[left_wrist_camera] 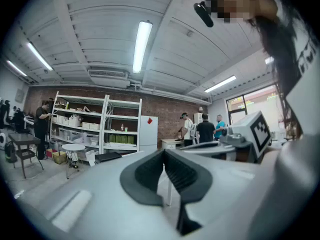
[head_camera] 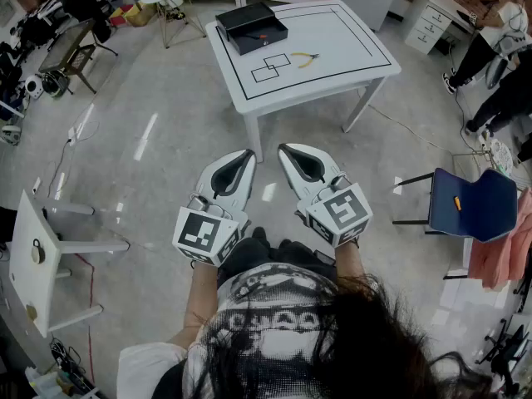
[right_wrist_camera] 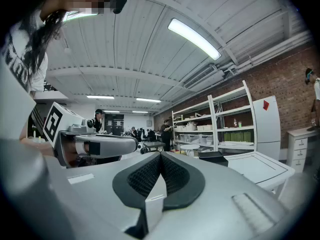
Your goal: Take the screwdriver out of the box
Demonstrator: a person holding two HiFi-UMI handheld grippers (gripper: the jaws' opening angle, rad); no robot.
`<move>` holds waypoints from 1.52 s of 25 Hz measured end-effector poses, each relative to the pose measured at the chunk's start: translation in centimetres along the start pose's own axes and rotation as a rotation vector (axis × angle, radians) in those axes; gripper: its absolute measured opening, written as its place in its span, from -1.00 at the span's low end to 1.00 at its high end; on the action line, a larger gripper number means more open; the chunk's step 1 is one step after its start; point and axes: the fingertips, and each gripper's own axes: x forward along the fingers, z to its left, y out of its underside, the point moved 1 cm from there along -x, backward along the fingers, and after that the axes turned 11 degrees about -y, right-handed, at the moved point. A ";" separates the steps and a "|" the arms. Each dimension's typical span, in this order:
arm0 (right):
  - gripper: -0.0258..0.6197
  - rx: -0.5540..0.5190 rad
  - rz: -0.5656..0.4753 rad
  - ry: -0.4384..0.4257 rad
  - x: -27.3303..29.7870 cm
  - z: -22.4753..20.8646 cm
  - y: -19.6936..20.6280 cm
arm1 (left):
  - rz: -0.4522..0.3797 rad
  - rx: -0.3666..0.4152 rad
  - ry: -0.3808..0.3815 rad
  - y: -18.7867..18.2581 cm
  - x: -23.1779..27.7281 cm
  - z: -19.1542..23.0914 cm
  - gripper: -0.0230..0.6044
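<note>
From where I stand, the job has not started. The open black rectangular box (head_camera: 249,25) sits on the white square desk (head_camera: 349,40). Inside the box, towards its nearer right part, lies a small thing with a red patch that I take to be the screwdriver (head_camera: 263,36); it is too small to make out shaft from handle. Yellow-handled pliers (head_camera: 305,56) lie on the desk to the right of the box, apart from it. The person stands well short of the box with both tools held level in front of the body. The left gripper (head_camera: 246,158) has its ribbed pads pressed together on nothing, and the right gripper (head_camera: 285,150) is likewise closed and empty. A screwdriver of that size should be light and quite stiff, so nothing will bend or break. A bare metal shaft would be smooth and round and might roll or slip between pads. I would take it across the handle, the thicker and grippier part, coming down from above so the box walls do not get in the way. The box looks light too and may slide when nudged.
</note>
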 end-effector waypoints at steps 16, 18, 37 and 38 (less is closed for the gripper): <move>-0.95 0.011 -0.005 -0.043 -3.1 1.1 1.6 | 0.016 -0.008 -0.046 1.8 -2.0 -3.2 -0.93; -0.95 0.015 -0.002 -0.050 -3.5 1.2 2.0 | 0.024 -0.010 -0.054 2.3 -2.3 -3.6 -0.93; -0.95 0.052 -0.025 -0.103 -1.5 -0.6 2.6 | 0.041 0.007 -0.109 2.4 -1.0 -2.2 -0.93; -0.95 0.054 -0.021 -0.104 -1.0 -0.9 2.7 | 0.042 0.003 -0.109 2.5 -0.6 -1.7 -0.93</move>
